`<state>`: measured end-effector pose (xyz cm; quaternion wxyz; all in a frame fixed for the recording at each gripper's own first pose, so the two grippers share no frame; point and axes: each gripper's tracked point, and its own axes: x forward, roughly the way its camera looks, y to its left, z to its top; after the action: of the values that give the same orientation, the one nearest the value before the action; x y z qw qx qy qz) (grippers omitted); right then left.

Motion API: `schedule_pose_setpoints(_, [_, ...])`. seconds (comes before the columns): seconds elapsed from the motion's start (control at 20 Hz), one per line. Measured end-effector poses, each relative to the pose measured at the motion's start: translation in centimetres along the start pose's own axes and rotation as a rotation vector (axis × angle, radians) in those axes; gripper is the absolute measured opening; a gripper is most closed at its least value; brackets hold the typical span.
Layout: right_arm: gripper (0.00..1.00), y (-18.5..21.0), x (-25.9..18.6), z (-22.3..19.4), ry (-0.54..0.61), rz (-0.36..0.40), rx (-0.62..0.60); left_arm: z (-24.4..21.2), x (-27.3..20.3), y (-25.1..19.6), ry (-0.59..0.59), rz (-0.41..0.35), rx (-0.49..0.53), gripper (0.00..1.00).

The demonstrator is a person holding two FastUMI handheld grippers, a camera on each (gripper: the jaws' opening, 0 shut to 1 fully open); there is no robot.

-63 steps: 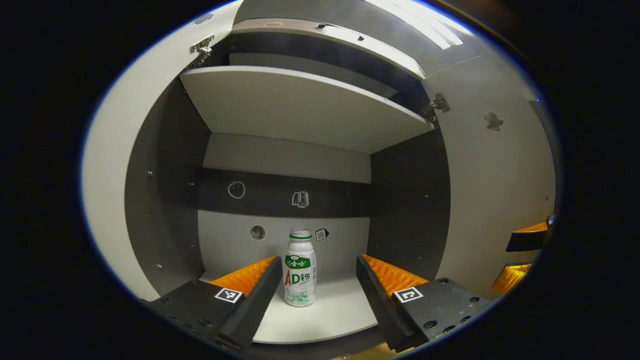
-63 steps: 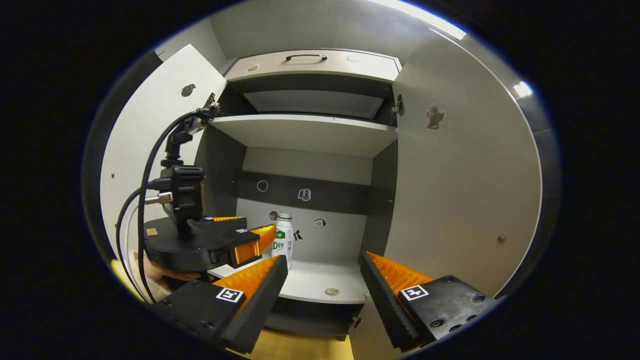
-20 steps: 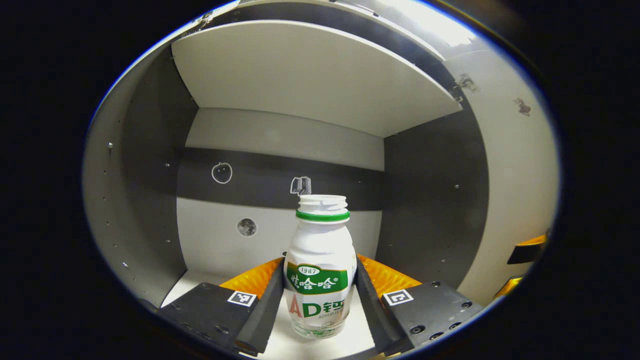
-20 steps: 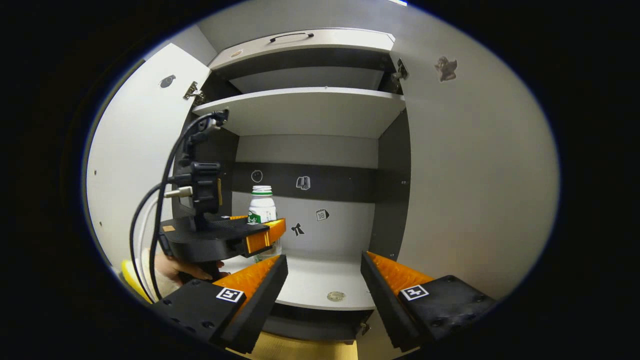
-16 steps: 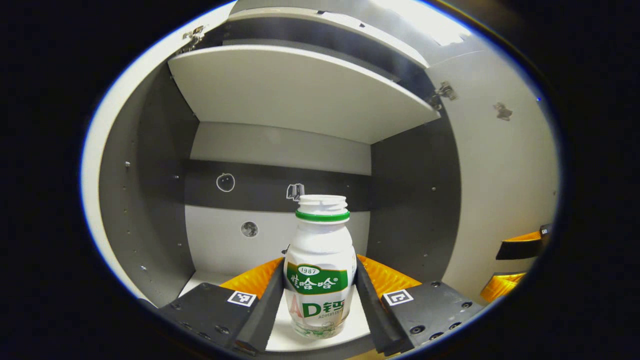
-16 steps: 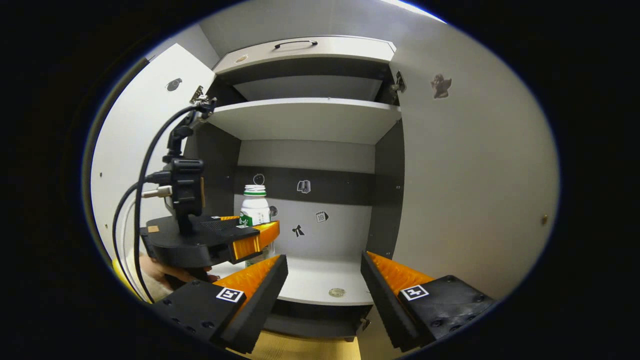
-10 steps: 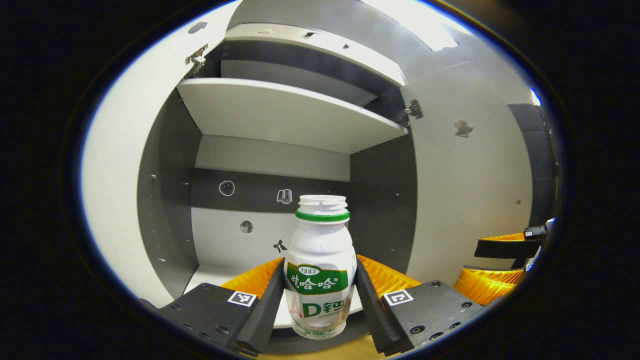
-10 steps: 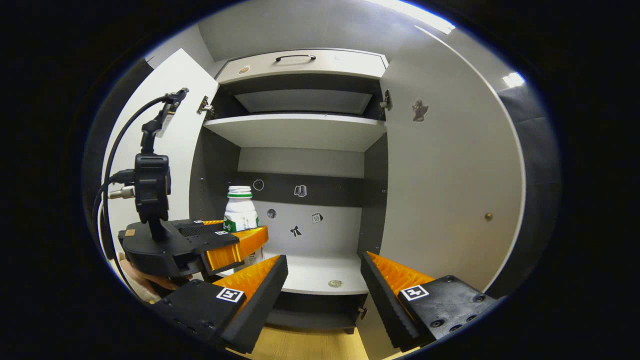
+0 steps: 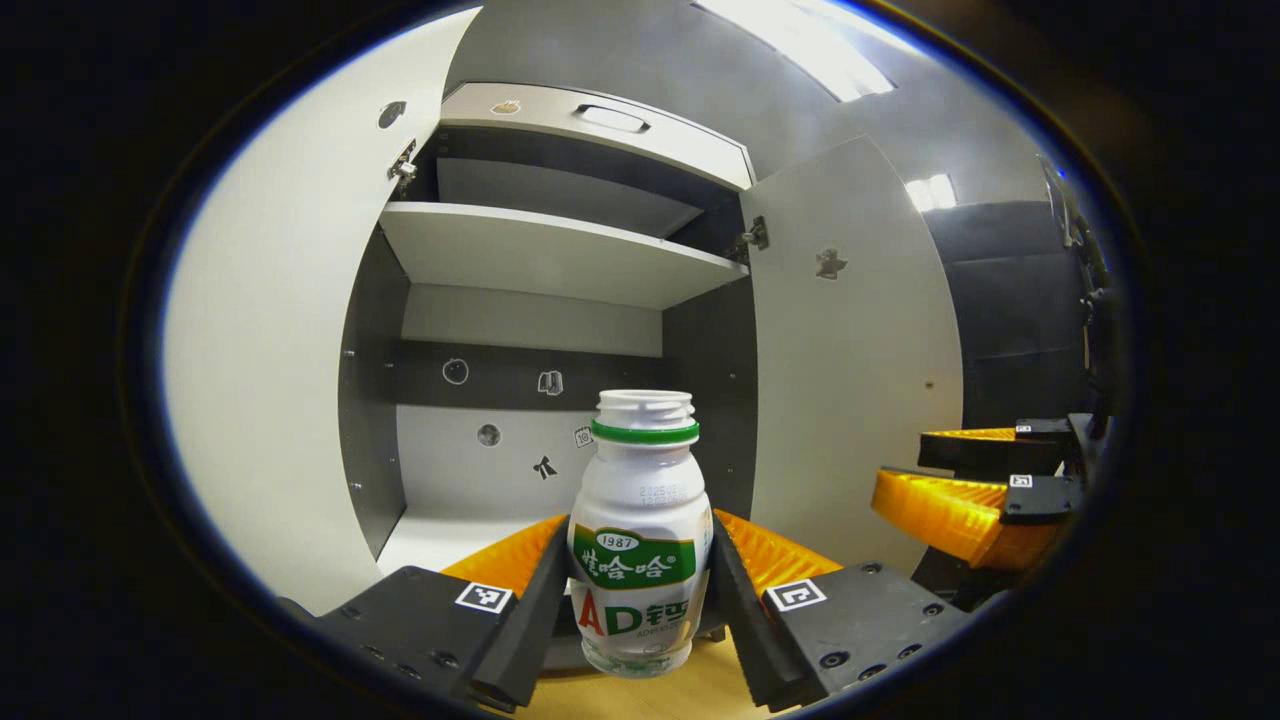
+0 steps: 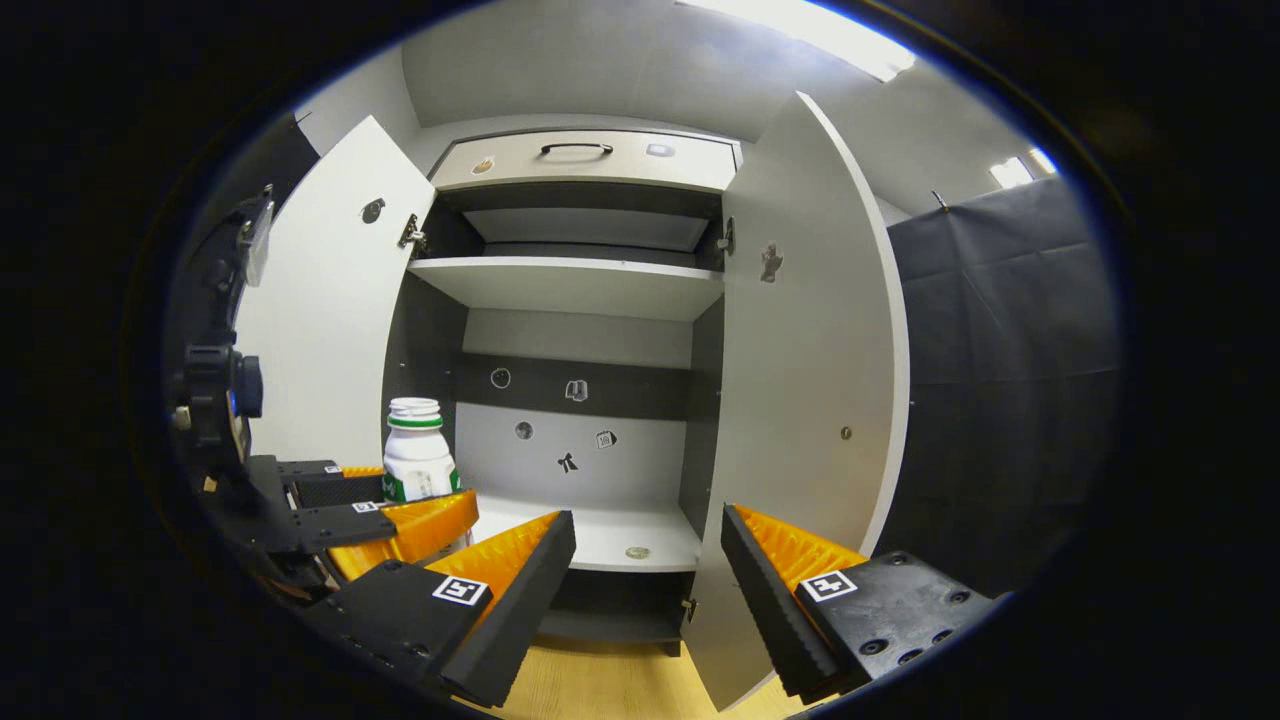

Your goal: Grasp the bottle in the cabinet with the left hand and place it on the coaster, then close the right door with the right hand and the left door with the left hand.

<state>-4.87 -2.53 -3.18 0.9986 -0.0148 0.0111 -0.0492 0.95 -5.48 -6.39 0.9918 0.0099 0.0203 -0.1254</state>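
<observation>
Carrying the bottle (image 9: 640, 530) clamped in my left gripper (image 9: 640, 600), now clear of the cabinet (image 10: 575, 285); right gripper (image 10: 648, 570) wide, coaster next.

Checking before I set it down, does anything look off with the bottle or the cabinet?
One thing: the bottle, upright and clamped between the left gripper fingers, has no cap, its threaded neck bare. Both cabinet doors stand open, as expected.
</observation>
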Motion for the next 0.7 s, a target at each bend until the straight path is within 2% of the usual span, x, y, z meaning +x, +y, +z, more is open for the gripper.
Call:
schedule_pose_setpoints(0.35, [0.98, -1.6, -0.1, -1.7, 0.016, 0.150, 0.024, -6.8, -3.7, -3.1, 0.049, 0.068, -0.071, 0.77])
schedule_pose_setpoints(0.55, [0.98, -2.0, -0.8, -3.7, 0.022, 0.199, 0.038, -11.6, -6.8, -5.0, 0.071, 0.109, -0.075, 0.77])
schedule_pose_setpoints(0.7, [0.97, -2.1, -1.5, -5.5, 0.020, 0.222, 0.026, -15.8, -8.6, -6.7, 0.088, 0.106, -0.097, 0.77])
